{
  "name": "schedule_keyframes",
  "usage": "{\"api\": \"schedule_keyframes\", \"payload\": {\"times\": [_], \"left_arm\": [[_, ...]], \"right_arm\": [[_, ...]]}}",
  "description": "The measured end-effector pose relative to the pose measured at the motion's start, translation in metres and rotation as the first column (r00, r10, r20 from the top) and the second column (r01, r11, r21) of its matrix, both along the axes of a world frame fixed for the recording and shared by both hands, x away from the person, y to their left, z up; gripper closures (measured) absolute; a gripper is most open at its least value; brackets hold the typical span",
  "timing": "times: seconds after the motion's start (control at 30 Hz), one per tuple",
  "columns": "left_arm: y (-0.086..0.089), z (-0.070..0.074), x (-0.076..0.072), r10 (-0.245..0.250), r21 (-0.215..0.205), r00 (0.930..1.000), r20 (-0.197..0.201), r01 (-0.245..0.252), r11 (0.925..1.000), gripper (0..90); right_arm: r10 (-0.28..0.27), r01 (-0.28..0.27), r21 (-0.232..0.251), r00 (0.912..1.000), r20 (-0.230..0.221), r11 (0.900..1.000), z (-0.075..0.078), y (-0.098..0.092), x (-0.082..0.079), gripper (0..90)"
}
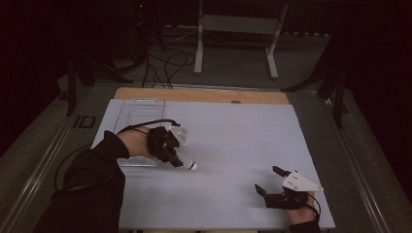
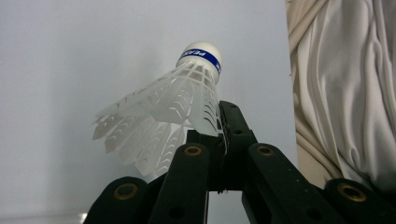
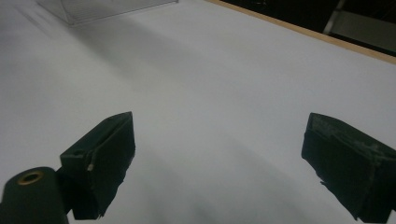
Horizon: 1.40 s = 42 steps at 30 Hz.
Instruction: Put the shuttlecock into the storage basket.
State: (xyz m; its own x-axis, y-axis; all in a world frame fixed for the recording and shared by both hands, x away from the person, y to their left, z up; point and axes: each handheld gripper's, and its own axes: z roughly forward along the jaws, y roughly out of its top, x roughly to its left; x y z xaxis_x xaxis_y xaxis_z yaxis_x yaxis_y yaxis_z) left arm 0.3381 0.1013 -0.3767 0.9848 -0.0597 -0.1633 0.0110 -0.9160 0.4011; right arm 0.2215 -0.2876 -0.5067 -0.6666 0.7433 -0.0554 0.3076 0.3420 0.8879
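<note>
Left claw [image 1: 180,160] is clamped on the shuttlecock [image 2: 177,109] skirt, cork pointing ahead of its tips for carrying; right claw [image 1: 270,181] rests wide and empty on the table [image 1: 233,141].

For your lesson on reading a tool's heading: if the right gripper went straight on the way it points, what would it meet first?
Probably nothing soon: the open right gripper faces bare white table. Far ahead sits a clear box, off to one side; depth is hard to judge.

The left tongs [image 1: 180,160], reaching toward four o'clock from a dark-sleeved forearm, are clamped tight, while the right tongs [image 1: 272,180] rest with jaws spread, pointing toward ten o'clock.
</note>
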Motion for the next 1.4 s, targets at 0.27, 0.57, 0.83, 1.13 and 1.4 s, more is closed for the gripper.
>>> {"api": "schedule_keyframes", "payload": {"times": [0.27,0.57,0.83,1.13,1.4], "left_arm": [[0.009,0.002,0.001,0.016,-0.004,0.9999,0.001,-0.016,0.9999,90.0],[0.02,0.006,0.003,0.042,-0.008,0.9991,0.005,-0.042,0.9991,90.0],[0.033,0.009,0.004,0.071,-0.009,0.9974,0.008,-0.071,0.9974,90.0],[0.047,0.013,0.005,0.109,-0.021,0.9939,0.017,-0.108,0.9939,90.0],[0.062,0.019,0.007,0.139,-0.018,0.9901,0.021,-0.139,0.9902,90.0]], "right_arm": [[0.0,0.0,-0.001,1.0,-0.002,1.0,0.0,0.001,0.0,9.6],[0.001,-0.001,-0.003,1.0,0.0,1.0,0.0,0.001,-0.001,9.6],[0.001,-0.001,-0.001,1.0,0.0,1.0,0.0,0.0,0.0,9.6],[0.001,-0.001,-0.006,1.0,-0.003,1.0,0.0,0.001,0.0,9.6],[0.002,-0.002,-0.002,1.0,0.0,1.0,0.0,0.001,-0.001,9.6]]}}
